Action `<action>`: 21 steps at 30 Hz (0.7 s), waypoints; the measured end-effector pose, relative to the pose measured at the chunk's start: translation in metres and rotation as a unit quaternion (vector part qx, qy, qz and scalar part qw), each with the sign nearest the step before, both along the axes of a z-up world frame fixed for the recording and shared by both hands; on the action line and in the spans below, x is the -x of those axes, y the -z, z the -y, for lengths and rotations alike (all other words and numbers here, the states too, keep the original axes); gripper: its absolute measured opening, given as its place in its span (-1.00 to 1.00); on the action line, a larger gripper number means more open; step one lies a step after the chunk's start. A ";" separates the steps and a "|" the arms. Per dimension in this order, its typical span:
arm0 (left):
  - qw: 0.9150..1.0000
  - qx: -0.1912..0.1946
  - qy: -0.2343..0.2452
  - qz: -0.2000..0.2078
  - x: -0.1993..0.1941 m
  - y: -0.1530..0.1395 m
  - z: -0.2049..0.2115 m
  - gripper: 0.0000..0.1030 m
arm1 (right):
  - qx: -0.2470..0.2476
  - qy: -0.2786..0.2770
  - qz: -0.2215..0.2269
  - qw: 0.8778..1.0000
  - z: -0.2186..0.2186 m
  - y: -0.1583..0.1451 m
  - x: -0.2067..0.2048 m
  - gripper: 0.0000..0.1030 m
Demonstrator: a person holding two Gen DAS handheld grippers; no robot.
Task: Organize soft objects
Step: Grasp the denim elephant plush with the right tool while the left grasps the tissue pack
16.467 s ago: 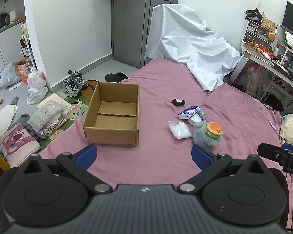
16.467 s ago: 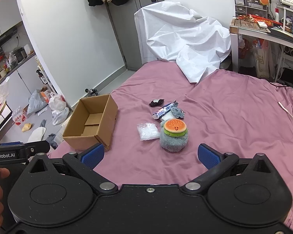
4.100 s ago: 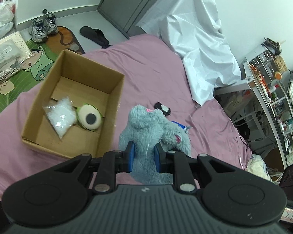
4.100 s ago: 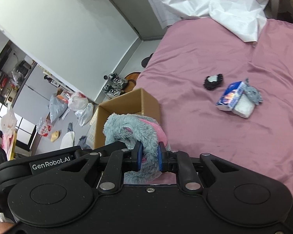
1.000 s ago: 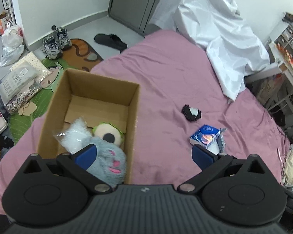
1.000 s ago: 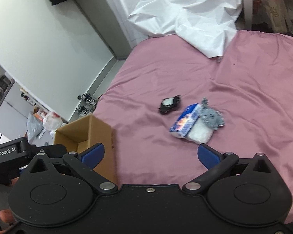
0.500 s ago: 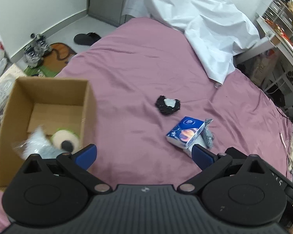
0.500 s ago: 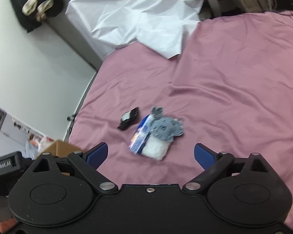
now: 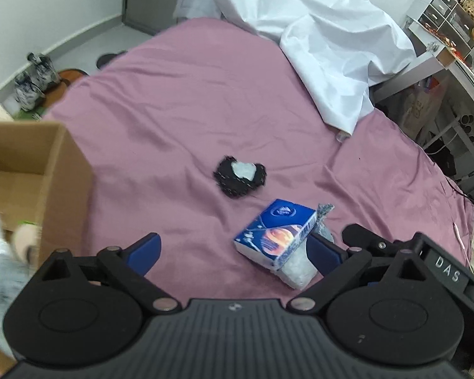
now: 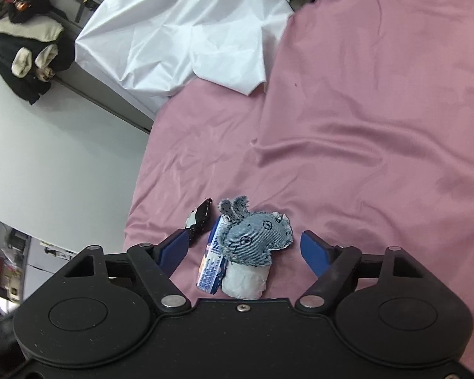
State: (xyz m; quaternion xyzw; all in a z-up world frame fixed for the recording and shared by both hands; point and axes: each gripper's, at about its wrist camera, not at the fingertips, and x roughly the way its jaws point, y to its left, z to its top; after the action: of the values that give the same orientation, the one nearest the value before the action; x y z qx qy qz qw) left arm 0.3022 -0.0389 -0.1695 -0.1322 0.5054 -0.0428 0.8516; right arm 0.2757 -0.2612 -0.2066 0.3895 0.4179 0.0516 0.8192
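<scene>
Claws both gape wide and empty now: right claw has swung over the denim toy, tissue pack and white bag; left claw has left the box at left, grey plush already dropped inside.

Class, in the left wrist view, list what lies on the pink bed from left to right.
Cardboard box → black fuzzy item → blue tissue pack → white sheet.
</scene>
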 end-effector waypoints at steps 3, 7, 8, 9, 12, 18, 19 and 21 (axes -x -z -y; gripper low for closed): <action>1.000 0.022 -0.005 0.002 -0.003 0.015 0.001 0.77 | -0.025 -0.009 -0.008 1.000 -0.002 0.008 -0.006 0.35; 0.999 0.043 -0.013 0.000 -0.008 0.032 0.003 0.74 | -0.043 0.000 -0.029 0.999 0.000 0.020 -0.010 0.28; 0.999 0.046 -0.012 -0.001 -0.009 0.035 0.005 0.74 | -0.045 0.003 -0.032 0.998 0.001 0.022 -0.011 0.28; 0.999 0.046 -0.011 0.000 -0.009 0.037 0.006 0.73 | -0.047 0.007 -0.035 0.998 0.002 0.024 -0.011 0.27; 0.999 0.046 -0.011 0.000 -0.011 0.042 0.011 0.70 | -0.059 0.010 -0.040 0.997 0.004 0.030 -0.013 0.12; 0.998 0.054 -0.009 0.000 -0.013 0.054 0.022 0.29 | -0.070 0.018 -0.046 0.996 0.007 0.038 -0.013 -0.24; 0.998 0.058 -0.008 0.002 -0.013 0.054 0.023 0.17 | -0.072 0.019 -0.047 0.996 0.008 0.040 -0.013 -0.29; 0.998 0.055 -0.012 0.007 -0.012 0.054 0.026 0.15 | -0.066 0.017 -0.045 0.997 0.008 0.040 -0.013 -0.37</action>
State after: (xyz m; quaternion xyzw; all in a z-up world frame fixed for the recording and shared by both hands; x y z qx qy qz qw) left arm 0.3142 -0.0649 -0.2236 -0.1842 0.4944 -0.0613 0.8473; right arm 0.2891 -0.2697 -0.2463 0.4521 0.4435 0.0474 0.7724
